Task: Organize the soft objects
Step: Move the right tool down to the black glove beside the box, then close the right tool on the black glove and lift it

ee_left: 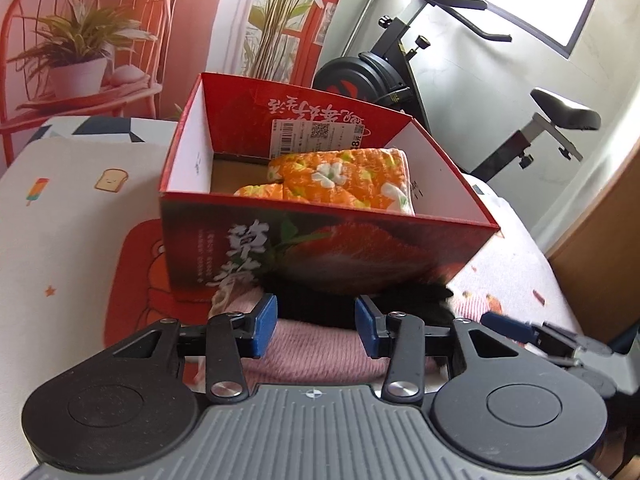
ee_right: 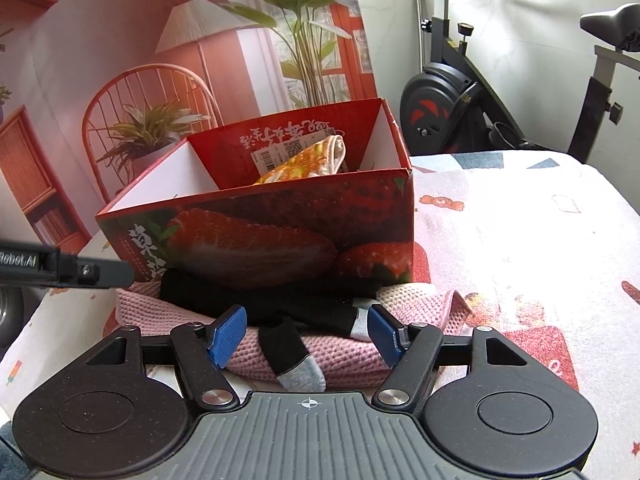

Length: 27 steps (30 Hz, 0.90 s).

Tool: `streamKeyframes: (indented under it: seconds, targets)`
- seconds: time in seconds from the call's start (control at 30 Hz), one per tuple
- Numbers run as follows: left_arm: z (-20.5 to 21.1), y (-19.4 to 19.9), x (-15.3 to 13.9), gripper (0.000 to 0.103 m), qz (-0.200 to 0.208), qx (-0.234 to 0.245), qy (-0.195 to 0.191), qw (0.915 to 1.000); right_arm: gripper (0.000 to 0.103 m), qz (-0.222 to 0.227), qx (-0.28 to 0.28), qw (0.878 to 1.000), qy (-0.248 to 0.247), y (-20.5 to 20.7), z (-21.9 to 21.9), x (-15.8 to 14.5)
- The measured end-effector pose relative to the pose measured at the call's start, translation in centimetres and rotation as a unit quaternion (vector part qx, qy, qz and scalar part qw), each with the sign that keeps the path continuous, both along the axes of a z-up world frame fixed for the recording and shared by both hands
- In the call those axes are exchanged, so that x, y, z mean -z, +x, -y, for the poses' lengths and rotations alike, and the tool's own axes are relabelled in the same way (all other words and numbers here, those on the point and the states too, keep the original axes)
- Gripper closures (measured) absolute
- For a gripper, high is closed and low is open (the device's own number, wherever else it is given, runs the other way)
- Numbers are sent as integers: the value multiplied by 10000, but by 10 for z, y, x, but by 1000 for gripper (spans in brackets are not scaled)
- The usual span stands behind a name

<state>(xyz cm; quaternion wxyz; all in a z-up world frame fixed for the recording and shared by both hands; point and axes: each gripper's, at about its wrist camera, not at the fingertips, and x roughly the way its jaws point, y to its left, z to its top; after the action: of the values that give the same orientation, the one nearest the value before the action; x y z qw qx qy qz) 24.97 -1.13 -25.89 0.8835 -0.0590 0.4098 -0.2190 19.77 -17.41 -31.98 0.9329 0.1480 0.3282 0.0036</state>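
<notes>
A red strawberry-print box [ee_left: 320, 256] [ee_right: 280, 236] stands open on the patterned cloth. A folded orange floral cloth [ee_left: 344, 180] [ee_right: 304, 162] lies inside it. In front of the box lies a folded pink knit [ee_left: 320, 348] [ee_right: 344, 348] with a black glove with grey fingertips [ee_left: 320, 304] [ee_right: 288, 312] on top. My left gripper [ee_left: 316, 324] is open, its pads on either side of the glove and knit. My right gripper [ee_right: 306, 334] is open over the same pile. The right gripper's fingers [ee_left: 516, 328] show at the right of the left wrist view.
A patterned cloth [ee_right: 520, 240] [ee_left: 72, 208] covers the surface. An exercise bike [ee_left: 440, 68] [ee_right: 460, 112] stands behind to the right. A printed backdrop [ee_right: 160, 60] with chair and plants hangs behind. A wooden edge [ee_left: 600, 248] is at the right.
</notes>
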Motion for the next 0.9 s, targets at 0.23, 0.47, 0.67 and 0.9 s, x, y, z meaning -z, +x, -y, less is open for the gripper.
streamKeyframes:
  seconds: [0.23,0.47,0.67,0.9]
  targets:
    - [15,23,14,58,-106,-67,149,9998,38,-68,84,9997,238,26,11,10]
    - [10,33,29,58,-183,-34,290,9994,40,-292,55,9986,435,39,21,24]
    - [17,44,41,56,-317,82,409,9986,40,-375,105,9978,530,44,25,34]
    - [21,53,50,55,-425,98,368,9984,42,-420,4,9972,614,47,26,41]
